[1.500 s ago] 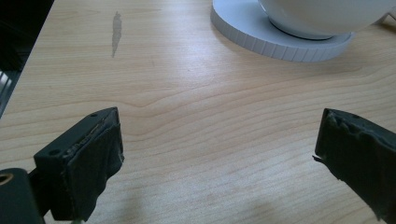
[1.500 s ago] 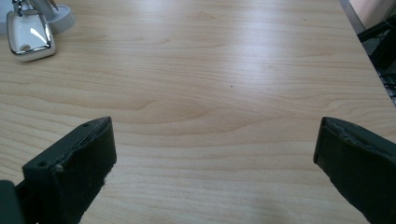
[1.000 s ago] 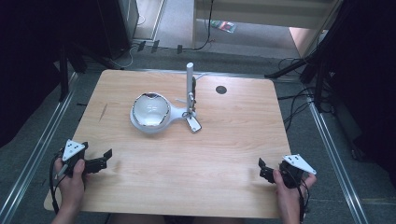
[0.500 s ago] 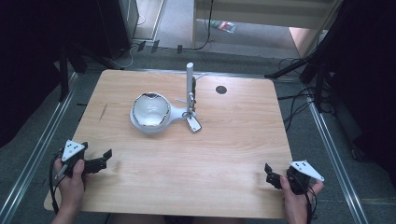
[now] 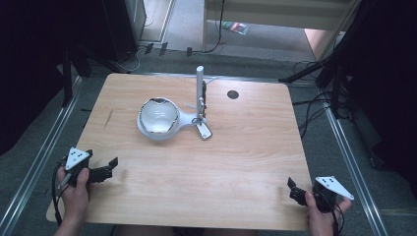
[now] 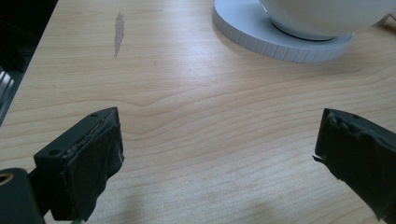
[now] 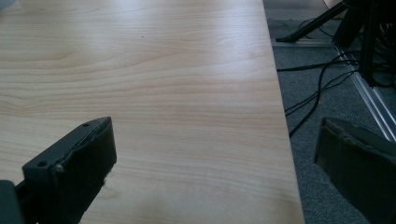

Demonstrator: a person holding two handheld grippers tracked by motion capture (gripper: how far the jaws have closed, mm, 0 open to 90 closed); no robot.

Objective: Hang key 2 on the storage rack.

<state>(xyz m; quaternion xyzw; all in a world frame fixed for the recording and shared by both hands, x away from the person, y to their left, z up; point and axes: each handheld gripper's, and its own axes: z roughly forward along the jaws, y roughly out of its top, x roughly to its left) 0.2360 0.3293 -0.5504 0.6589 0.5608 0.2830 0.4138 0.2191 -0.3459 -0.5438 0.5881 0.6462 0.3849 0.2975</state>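
Note:
A white stand mixer (image 5: 167,115) sits at the middle back of the wooden table (image 5: 236,162), its shiny bowl (image 5: 158,116) on a round white base (image 6: 280,39) and its white head raised on a post (image 5: 199,81). My left gripper (image 5: 108,168) rests at the front left edge, open and holding nothing, and its view looks toward the bowl (image 6: 322,16). At the front right corner my right gripper (image 5: 294,189) is also open and empty, one jaw over the table (image 7: 140,93), the other past its right edge.
A small black round hole (image 5: 232,94) marks the table's back right. A dark streak (image 6: 119,33) stains the wood at the left. Metal rails (image 5: 351,162) flank the table, and cables (image 5: 314,110) and black stand legs lie on the grey floor (image 7: 327,88) to the right.
My right gripper has drawn back toward the table's front right corner and a little outward. The left gripper and the mixer have stayed put.

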